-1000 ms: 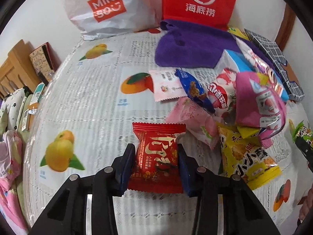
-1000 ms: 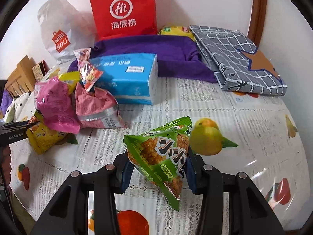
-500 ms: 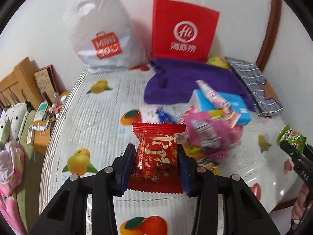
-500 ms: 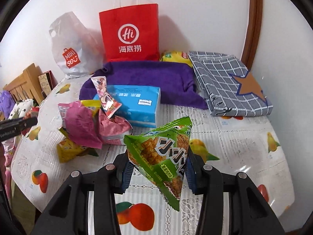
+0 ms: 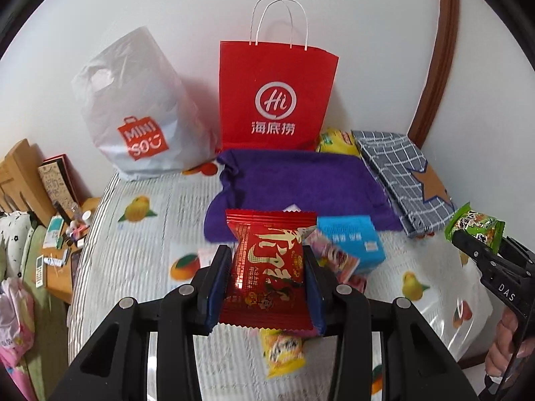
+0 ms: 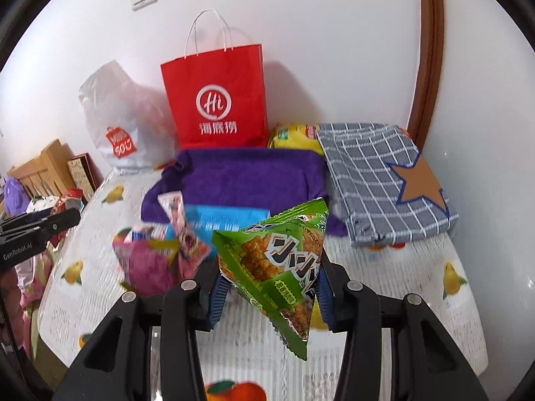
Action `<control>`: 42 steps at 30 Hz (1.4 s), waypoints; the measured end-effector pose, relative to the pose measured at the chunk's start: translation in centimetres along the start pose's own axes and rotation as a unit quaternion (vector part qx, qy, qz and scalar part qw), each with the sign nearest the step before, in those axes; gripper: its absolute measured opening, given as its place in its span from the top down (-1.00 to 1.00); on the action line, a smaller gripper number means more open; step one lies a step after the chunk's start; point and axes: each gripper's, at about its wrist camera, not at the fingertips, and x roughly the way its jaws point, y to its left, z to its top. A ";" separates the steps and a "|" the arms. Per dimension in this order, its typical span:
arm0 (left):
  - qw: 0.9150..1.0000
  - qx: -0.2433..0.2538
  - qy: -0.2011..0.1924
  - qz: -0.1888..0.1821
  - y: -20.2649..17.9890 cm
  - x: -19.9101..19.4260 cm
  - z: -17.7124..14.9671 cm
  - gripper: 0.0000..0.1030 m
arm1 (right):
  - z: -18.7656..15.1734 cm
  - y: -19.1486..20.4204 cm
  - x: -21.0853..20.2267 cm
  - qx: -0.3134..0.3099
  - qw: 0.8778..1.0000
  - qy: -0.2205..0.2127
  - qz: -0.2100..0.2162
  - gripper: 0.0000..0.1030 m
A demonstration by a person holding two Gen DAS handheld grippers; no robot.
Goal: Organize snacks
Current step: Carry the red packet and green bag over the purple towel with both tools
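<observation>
My left gripper (image 5: 267, 284) is shut on a red snack packet (image 5: 269, 267) and holds it high above the table. My right gripper (image 6: 269, 284) is shut on a green triangular snack bag (image 6: 277, 260), also held high; it shows at the right edge of the left wrist view (image 5: 474, 230). A pile of snack packets (image 6: 157, 254) lies on the fruit-print tablecloth (image 6: 384, 284) beside a blue tissue box (image 5: 351, 240). A yellow snack bag (image 5: 282, 354) lies below my left gripper. A red paper bag (image 5: 274, 100) stands open at the back against the wall.
A white plastic bag (image 5: 133, 117) stands left of the red bag. A purple towel (image 5: 301, 183) and a grey checked cloth (image 5: 404, 173) lie at the back. A yellow packet (image 6: 291, 137) sits behind the towel. A cluttered wooden side table (image 5: 60, 240) is at the left.
Both grippers have risen and pulled back from the table with their packets still held; the table and the bags at the back now show from higher and farther.
</observation>
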 end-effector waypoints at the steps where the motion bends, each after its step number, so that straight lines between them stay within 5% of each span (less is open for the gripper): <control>1: 1.000 0.000 0.000 0.000 -0.1 0.3 0.4 0.23 | 0.6 0.0 0.3 -0.002 1.000 -0.001 0.000 0.12; 19: 1.000 0.000 0.006 0.003 0.3 9.2 9.6 0.23 | 11.0 1.6 9.5 -0.027 0.999 -0.015 0.028 0.12; 38: 0.999 0.003 0.036 -0.015 0.8 20.6 12.7 0.23 | 12.9 -0.8 20.6 -0.013 1.000 0.020 0.016 0.12; 42: 0.998 0.022 0.058 0.003 1.1 22.8 12.3 0.23 | 12.2 -1.6 22.9 -0.011 0.999 0.043 0.013 0.12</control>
